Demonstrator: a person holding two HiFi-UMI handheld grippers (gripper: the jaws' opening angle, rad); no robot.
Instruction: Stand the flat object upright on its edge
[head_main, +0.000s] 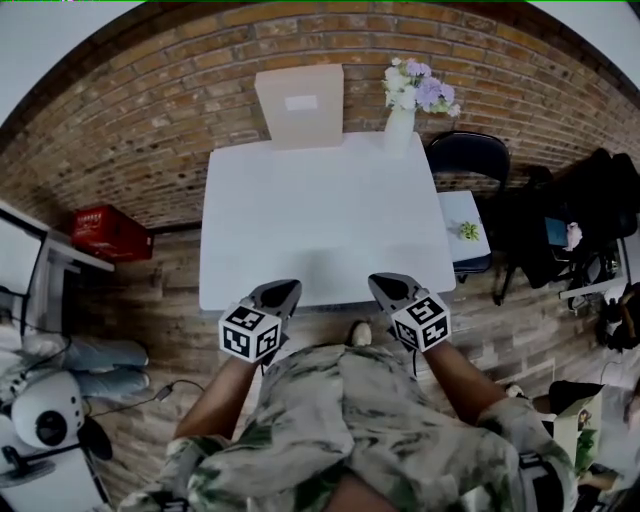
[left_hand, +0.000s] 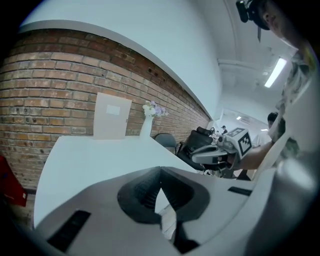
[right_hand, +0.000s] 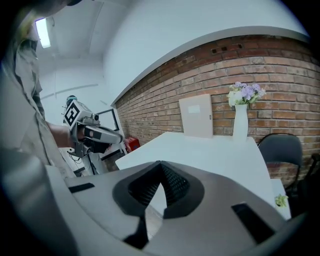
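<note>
A flat pale beige panel (head_main: 300, 105) stands upright on its edge at the far side of the white table (head_main: 320, 220), against the brick wall. It also shows in the left gripper view (left_hand: 112, 121) and the right gripper view (right_hand: 196, 116). My left gripper (head_main: 285, 290) hovers at the table's near edge, jaws shut with nothing between them (left_hand: 160, 169). My right gripper (head_main: 381, 284) is beside it at the same edge, also shut and empty (right_hand: 160, 163). Both are far from the panel.
A white vase of purple and white flowers (head_main: 405, 110) stands at the table's far right corner. A black chair (head_main: 468, 155) and a small white side table (head_main: 462, 215) with a little plant are to the right. A red box (head_main: 110, 232) lies on the floor to the left.
</note>
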